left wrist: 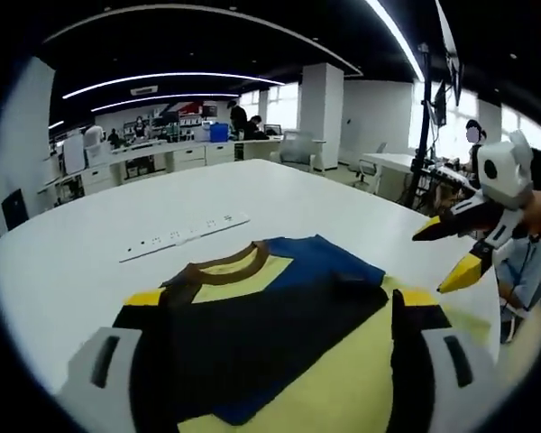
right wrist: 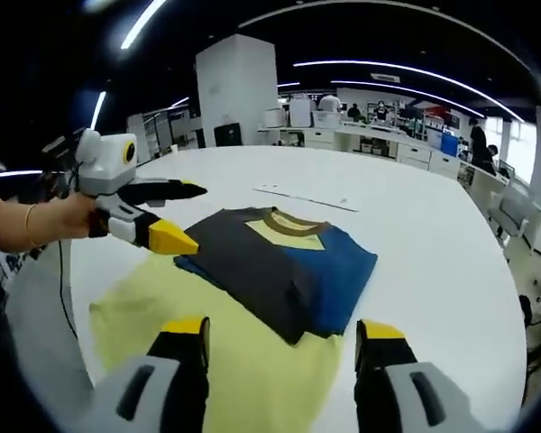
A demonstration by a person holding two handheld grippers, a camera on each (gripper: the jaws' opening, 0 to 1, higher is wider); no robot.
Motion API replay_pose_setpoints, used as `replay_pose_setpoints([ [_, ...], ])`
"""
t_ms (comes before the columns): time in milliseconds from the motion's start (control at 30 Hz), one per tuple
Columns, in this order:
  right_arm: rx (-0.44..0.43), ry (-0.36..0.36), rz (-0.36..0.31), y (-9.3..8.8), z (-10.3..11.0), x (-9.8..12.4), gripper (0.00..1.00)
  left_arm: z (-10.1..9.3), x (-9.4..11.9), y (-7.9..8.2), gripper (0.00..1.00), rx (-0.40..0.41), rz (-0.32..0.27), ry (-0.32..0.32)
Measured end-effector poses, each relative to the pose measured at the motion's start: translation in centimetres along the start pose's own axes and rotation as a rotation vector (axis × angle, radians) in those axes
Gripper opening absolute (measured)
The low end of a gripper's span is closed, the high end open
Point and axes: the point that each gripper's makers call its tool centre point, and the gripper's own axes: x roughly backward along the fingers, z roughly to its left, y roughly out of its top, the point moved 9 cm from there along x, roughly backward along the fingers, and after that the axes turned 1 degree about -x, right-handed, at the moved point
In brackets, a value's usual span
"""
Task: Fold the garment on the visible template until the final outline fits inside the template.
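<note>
A folded shirt (left wrist: 270, 334) (right wrist: 279, 262), black and blue with a brown collar, lies on a pale yellow template sheet (left wrist: 343, 383) (right wrist: 207, 338) on the white table. The sheet shows past the shirt's near and side edges. My left gripper (left wrist: 279, 302) hangs open over the shirt, nothing between its fingers; in the right gripper view it (right wrist: 198, 216) is held by a hand just above the shirt's left edge. My right gripper (right wrist: 284, 329) is open above the sheet's near part, and it (left wrist: 446, 257) comes in from the right in the left gripper view.
A white power strip (left wrist: 185, 236) (right wrist: 307, 198) lies on the table (left wrist: 72, 271) beyond the collar. The table's edge (right wrist: 50, 298) runs close to the sheet by the hand. Desks, chairs and a pillar (right wrist: 234, 90) stand farther back.
</note>
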Motion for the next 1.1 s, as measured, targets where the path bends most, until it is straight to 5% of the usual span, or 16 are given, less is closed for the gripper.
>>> replay_pose_setpoints([
  [600,0.052,0.009,0.004,0.7,-0.5,-5.0,0.31,6.0,4.6,-5.3,0.78,-0.027,0.107,0.157],
  [900,0.13,-0.049,0.044,0.3,-0.8,-7.0,0.29,7.0,5.2,-7.5,0.55,-0.035,0.146,0.183],
  [1100,0.199,-0.078,0.084,-0.4,-0.8,-8.4,0.21,7.4,4.8,-9.1,0.34,-0.04,0.222,0.193],
])
